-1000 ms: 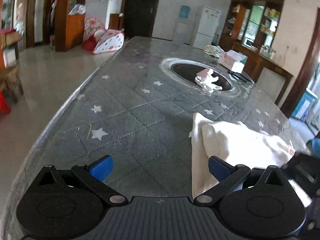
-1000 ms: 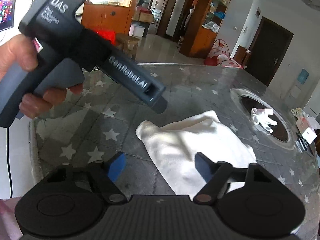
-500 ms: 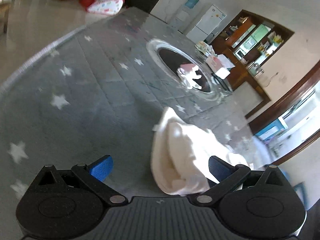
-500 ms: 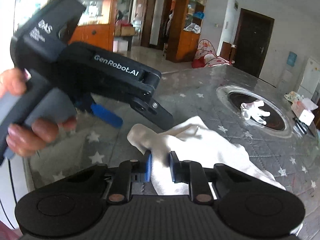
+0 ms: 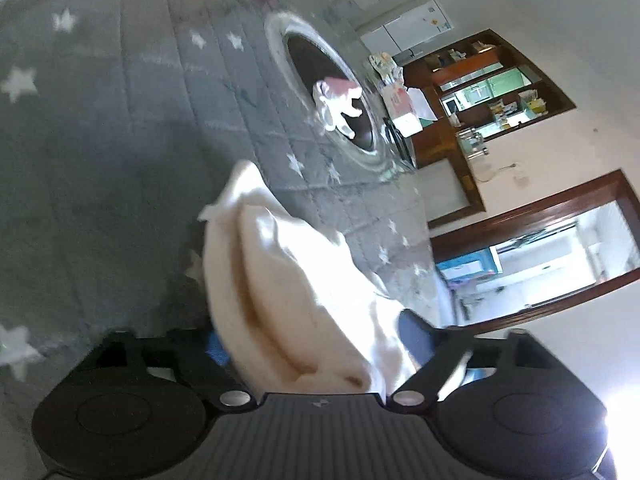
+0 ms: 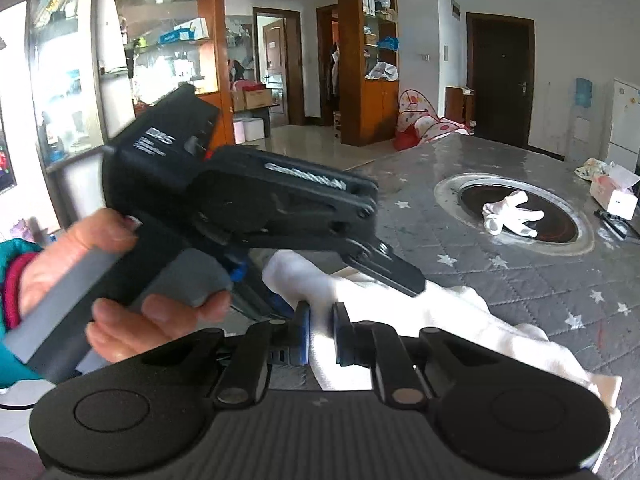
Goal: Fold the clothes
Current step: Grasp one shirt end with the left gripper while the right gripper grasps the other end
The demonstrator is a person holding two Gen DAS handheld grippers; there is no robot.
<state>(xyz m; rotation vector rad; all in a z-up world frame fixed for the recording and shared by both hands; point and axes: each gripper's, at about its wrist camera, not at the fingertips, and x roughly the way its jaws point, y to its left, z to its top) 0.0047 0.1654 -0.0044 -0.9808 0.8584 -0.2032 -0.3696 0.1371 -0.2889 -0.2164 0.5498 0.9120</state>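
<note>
Counter (image 6: 500, 280), covered in a grey quilted mat with white stars, fills most of both views and gives the cloth (image 6: 460, 320) a broad flat bed to be folded on. Set into its far half is a round well (image 6: 520, 212) with a metal rim, and a white glove (image 6: 508, 216) lies inside it, well apart from the work and seemingly no part of it. A tissue box (image 6: 614, 192) stands near the far right edge.

The cloth, cream and soft, lies bunched at the near edge of the counter, one end lifted clear of the mat while the rest trails away to the right. It is held at that near end, probably so the free length can be drawn out or laid over on itself.

The left tool (image 5: 316, 344) is tilted hard, and the cloth runs up between its two blue pads; these stand wide apart with the thick fabric filling the gap, so it reads as released, cradling the bundle rather than pinching it. The hand (image 6: 100, 288) grips its handle just beside the right tool, which suggests the two are meeting on one corner.

The right tool (image 6: 320, 330) is clenched on the cloth, a fold of it squeezed between the pads, likely to anchor that edge while the left finds its own hold.
</note>
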